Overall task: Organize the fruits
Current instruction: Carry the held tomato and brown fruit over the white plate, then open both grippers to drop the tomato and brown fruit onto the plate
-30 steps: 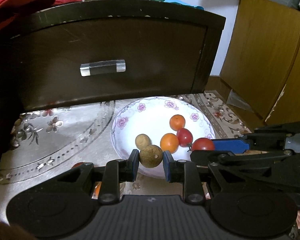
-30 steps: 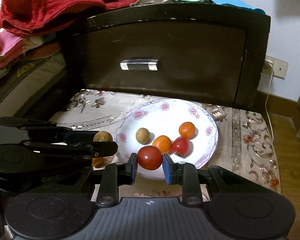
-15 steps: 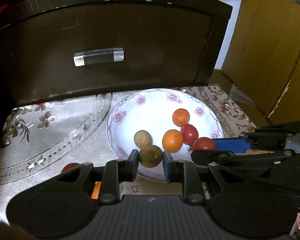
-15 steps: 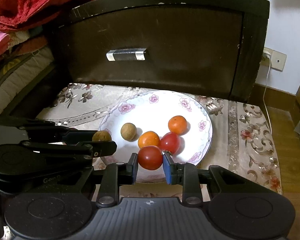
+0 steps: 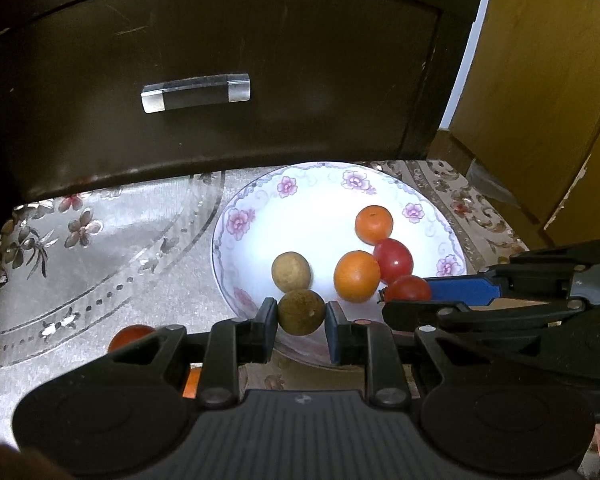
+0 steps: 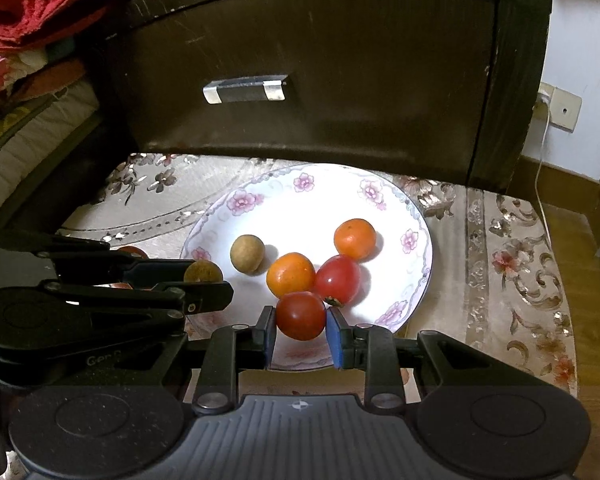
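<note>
My left gripper (image 5: pixel 301 312) is shut on a brown longan (image 5: pixel 301 311) over the near rim of the white flowered plate (image 5: pixel 260 200). My right gripper (image 6: pixel 301 316) is shut on a red tomato (image 6: pixel 300 315) over the plate's (image 6: pixel 416 216) near edge. On the plate lie a second longan (image 5: pixel 291 271), two oranges (image 5: pixel 356 276) (image 5: pixel 373 224) and another red tomato (image 5: pixel 394 261). The right gripper with its tomato also shows in the left wrist view (image 5: pixel 407 289); the left gripper with its longan shows in the right wrist view (image 6: pixel 203 272).
A dark wooden drawer front (image 5: pixel 220 80) with a handle stands just behind the plate. A red fruit (image 5: pixel 130 336) lies on the flowered tablecloth (image 5: pixel 100 264) left of the plate, partly hidden by my left gripper. Red cloth (image 6: pixel 40 4) is piled at the back left.
Both grippers have moved forward and lower toward the plate, each still holding its fruit. The fruits on the plate have not moved.
</note>
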The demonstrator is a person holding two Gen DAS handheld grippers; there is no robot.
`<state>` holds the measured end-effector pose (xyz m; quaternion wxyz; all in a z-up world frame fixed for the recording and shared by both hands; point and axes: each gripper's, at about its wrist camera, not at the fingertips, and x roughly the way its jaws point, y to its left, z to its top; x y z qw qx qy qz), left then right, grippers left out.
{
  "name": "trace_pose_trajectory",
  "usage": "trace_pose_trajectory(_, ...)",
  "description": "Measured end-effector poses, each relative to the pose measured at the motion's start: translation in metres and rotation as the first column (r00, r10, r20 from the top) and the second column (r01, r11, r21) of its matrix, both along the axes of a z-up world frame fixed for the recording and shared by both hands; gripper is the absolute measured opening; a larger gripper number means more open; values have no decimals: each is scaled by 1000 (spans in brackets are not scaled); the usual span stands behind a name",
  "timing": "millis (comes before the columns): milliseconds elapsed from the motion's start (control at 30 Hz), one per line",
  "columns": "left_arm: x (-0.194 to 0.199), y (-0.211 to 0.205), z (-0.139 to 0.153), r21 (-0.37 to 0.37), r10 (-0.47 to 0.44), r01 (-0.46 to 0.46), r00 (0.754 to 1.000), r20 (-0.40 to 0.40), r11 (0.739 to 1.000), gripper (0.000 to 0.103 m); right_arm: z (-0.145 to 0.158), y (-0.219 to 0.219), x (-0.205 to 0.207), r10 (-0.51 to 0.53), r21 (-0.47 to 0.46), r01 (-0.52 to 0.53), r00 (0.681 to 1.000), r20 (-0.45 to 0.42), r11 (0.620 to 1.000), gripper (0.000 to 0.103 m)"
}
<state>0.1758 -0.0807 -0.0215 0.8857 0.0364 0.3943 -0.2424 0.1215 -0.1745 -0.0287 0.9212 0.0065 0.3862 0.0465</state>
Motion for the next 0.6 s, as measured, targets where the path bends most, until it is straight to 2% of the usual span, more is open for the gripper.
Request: trace_pose_trajectory(600, 9, -1, -6, 8, 9, -9, 1000, 1, 1000, 31, -8, -5, 10, 5, 18, -5, 1000, -3, 1000, 27)
